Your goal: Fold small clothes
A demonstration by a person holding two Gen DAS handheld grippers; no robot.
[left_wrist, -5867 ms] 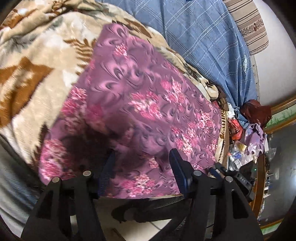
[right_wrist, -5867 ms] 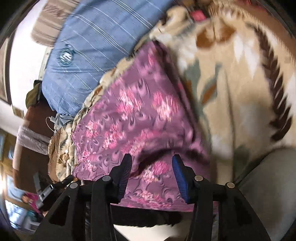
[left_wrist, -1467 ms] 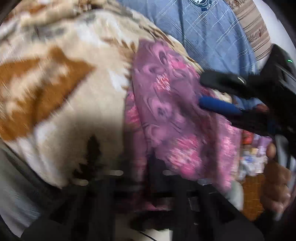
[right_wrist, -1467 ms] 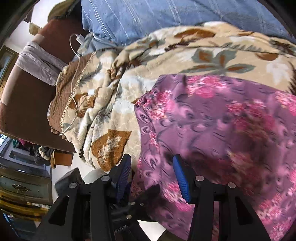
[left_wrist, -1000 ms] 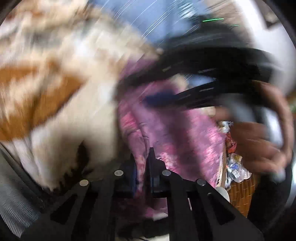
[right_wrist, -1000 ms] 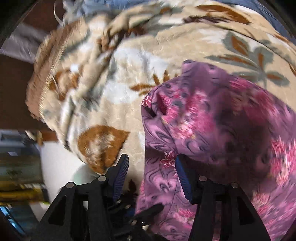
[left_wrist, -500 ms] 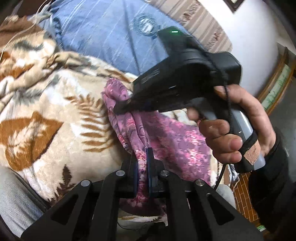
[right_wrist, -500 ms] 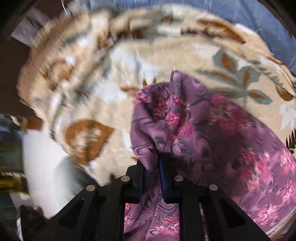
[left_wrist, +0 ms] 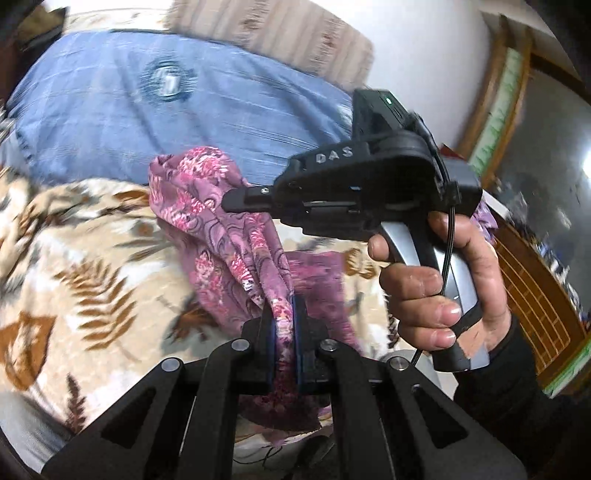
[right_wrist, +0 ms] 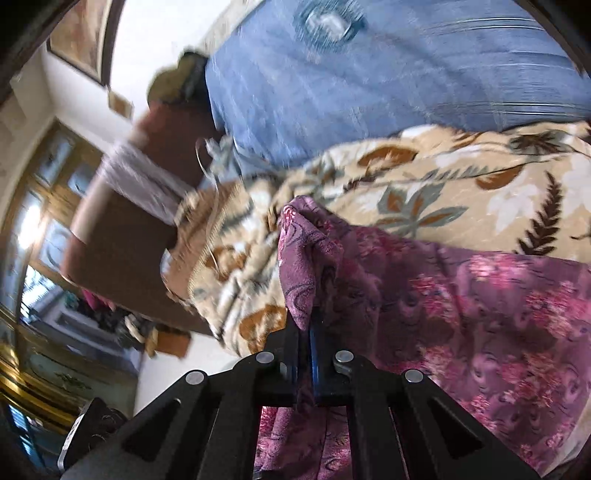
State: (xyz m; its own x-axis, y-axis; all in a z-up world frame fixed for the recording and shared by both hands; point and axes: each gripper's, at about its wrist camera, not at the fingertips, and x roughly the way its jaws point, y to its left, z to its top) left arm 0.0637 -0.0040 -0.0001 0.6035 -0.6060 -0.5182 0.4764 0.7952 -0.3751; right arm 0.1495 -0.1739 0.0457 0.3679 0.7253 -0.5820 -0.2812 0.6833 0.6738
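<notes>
Now clamped on the purple floral cloth (left_wrist: 236,236) with both left gripper (left_wrist: 283,332) and right gripper (right_wrist: 303,354), lifted off the blanket (left_wrist: 85,258), ready for folding over.

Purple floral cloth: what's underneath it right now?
Under the purple floral cloth lies the leaf-print blanket; both tongs, left and right, pinch it. Whatever the draped part covers is hidden.

Under your work lies a cream blanket (left_wrist: 85,258) printed with brown and grey-green leaves — it is rumpled at its edge. Beyond it you have a blue checked pillow (left_wrist: 155,110) with a round emblem, a striped cushion (left_wrist: 273,33) behind that, and a brown headboard (right_wrist: 122,236) at the side.
</notes>
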